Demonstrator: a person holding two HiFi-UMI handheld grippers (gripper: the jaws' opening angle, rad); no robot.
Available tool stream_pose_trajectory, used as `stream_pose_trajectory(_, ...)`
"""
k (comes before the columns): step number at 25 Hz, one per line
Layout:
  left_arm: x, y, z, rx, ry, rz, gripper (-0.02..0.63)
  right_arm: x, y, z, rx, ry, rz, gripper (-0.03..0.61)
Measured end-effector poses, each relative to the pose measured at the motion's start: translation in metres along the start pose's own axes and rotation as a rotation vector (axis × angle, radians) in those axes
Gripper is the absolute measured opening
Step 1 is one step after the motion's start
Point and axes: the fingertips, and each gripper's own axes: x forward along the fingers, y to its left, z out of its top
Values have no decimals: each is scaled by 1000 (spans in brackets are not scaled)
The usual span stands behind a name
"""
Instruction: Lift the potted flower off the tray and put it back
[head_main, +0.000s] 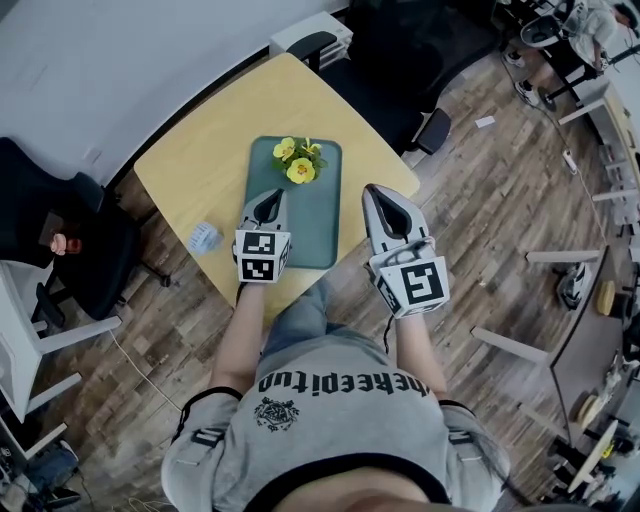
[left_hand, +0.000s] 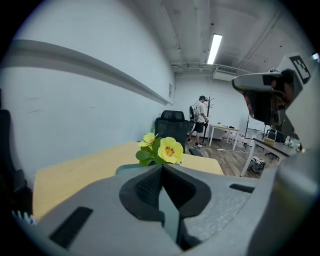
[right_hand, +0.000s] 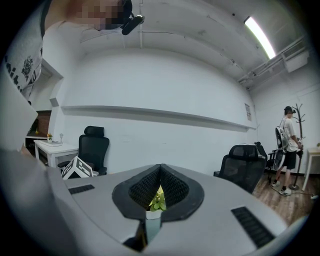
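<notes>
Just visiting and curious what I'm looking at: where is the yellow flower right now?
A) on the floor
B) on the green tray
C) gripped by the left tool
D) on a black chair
B: the flower stands at the far end of the green tray on the table, with the left tool and right tool both clear of it.

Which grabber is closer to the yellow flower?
Left. The left gripper hovers over the tray, just short of the potted flower; the right gripper sits off the tray's right edge.
</notes>
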Motion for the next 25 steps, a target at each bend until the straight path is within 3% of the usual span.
stream_pose_trajectory(25,-129,-58,131,77,-351,-32,5,-65,13,41,-7,-116,-61,3)
